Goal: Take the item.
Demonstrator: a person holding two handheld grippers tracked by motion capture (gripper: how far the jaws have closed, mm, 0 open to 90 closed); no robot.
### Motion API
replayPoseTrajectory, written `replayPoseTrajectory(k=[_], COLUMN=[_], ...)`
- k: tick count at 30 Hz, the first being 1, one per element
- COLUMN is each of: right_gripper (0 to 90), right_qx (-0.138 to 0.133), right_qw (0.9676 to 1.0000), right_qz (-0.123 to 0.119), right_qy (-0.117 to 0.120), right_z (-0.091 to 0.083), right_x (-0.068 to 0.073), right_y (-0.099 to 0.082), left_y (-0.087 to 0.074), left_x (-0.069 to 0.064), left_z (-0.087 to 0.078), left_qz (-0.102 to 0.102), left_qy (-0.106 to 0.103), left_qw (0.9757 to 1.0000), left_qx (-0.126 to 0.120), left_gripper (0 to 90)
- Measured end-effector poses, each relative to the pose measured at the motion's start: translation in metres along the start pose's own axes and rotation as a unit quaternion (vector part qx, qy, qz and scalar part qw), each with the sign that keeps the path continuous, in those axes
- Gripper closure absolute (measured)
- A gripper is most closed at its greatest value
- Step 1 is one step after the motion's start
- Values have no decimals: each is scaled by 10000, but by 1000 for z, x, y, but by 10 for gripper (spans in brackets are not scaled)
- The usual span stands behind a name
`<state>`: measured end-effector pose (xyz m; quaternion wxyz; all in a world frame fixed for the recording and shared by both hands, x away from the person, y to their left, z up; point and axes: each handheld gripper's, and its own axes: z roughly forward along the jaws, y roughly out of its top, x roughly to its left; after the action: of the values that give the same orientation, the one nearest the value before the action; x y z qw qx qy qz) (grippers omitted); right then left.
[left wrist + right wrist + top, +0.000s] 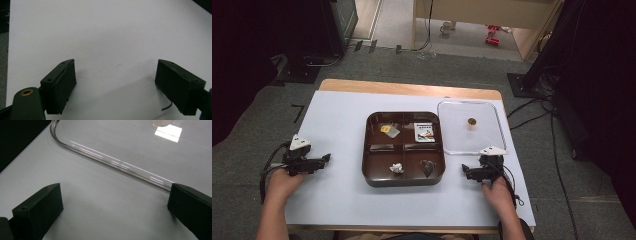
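Nothing held: my left tool (326, 158) and right tool (465, 172) rest wide-jawed on the white counter (337, 195) flanking the brown four-compartment tray (404, 183); likely next, my right takes the clear square plastic lid (471, 148) just beside it.

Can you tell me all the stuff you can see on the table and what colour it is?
table: one, white top with a wooden edge, middle of the high view.
brown tray: one, dark brown, four compartments, centre of the table.
yellow piece: one, yellow, far left compartment.
card: one, white with a print, far right compartment.
white lump: one, white, near left compartment.
dark heart shape: one, dark, near right compartment.
clear lid: one, see-through with a small brown knob, right of the tray.
left gripper: one, black, jaws open over bare table.
right gripper: one, black, jaws open beside the lid's rim.
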<state>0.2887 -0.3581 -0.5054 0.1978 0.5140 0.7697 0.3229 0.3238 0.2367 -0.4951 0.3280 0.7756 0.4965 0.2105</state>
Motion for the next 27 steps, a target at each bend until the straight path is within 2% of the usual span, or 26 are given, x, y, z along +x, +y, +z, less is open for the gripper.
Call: replayPoseTrajectory(k=[21, 24, 27], right_gripper=[0, 0, 0], right_qx=[0, -1, -1], right_qw=[10000, 10000, 10000], right_qz=[-3, -4, -3], right_qy=[-2, -2, -2], right_z=[0, 0, 0], right_x=[0, 0, 0], right_y=[0, 0, 0], left_y=[1, 3, 7], left_x=[-1, -2, -3], left_z=[0, 0, 0], left_qz=[-31, -57, -87], left_qy=[22, 54, 115], left_qw=[10000, 9999, 9995], left_qx=[15, 83, 284], left_gripper=[165, 164, 167])
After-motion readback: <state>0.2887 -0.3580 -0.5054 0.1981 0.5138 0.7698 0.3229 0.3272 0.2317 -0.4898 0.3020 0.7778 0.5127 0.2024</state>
